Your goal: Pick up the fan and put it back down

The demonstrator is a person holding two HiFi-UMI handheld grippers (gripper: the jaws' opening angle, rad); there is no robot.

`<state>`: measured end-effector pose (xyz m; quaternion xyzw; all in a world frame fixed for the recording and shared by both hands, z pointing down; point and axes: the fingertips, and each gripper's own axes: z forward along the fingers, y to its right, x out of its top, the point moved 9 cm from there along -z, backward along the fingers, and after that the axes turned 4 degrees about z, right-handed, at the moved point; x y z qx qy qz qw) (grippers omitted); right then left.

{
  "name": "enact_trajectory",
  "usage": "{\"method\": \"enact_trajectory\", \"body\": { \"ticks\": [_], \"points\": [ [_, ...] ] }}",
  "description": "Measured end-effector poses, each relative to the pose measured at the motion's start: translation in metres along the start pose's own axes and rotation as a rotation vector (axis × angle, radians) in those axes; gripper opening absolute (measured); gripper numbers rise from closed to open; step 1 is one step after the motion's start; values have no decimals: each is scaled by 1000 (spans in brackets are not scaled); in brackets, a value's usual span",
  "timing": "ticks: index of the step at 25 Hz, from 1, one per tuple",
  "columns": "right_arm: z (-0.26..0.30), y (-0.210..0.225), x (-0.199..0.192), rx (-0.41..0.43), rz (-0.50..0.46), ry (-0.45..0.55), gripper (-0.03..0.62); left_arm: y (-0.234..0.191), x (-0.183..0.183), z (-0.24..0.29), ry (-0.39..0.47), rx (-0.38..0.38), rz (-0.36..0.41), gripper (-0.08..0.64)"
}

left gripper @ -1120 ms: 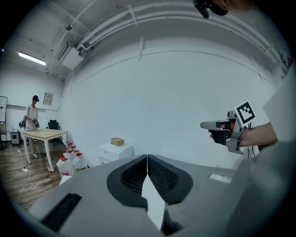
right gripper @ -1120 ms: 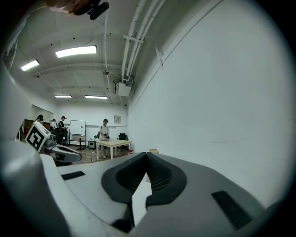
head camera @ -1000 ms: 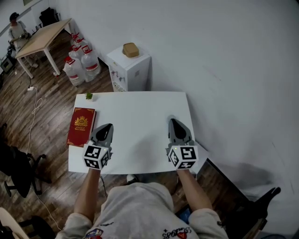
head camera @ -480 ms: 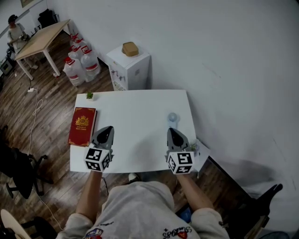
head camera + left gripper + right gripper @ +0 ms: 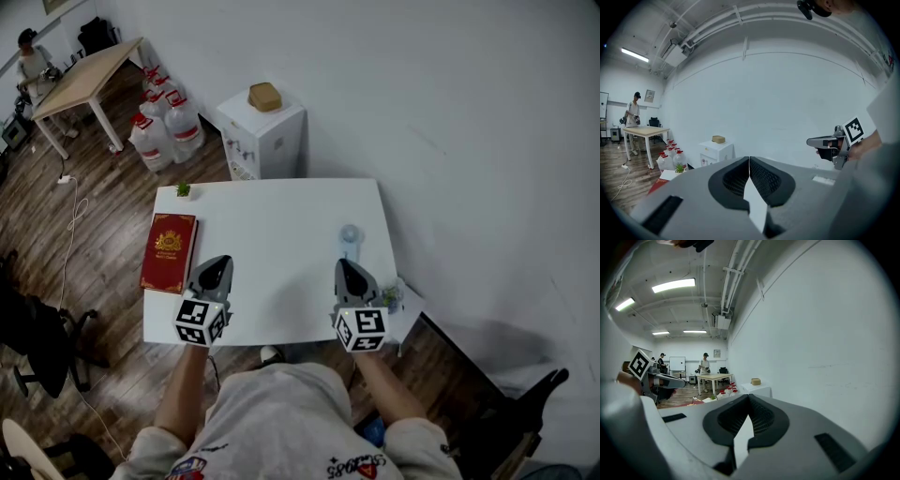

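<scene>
well, both jaws were pressed together, empty. fan (image 5: 349, 235) sat on the desk (image 5: 281, 216), just beyond the right gripper (image 5: 346, 266); left gripper (image 5: 217, 262) idle. going in closed could've knocked it over or shoved it away.

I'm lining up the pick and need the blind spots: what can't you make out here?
- Small pale round fan: tiny in the head view; neither gripper view shows it, since their own grey bodies fill the lower frame.
- Greenish item at the white table edge: head view, beside the right gripper, too small to identify.
- Red book: gold cover print unreadable.
</scene>
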<state>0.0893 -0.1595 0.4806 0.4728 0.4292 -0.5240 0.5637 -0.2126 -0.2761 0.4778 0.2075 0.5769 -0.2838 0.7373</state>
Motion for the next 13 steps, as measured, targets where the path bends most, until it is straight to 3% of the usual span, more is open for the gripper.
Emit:
{"method": "enact_trajectory", "body": {
  "ticks": [13],
  "points": [
    [-3,-9,-6,21,4,4,3,1,-5,-2,10,-6,4,6]
  ]
}}
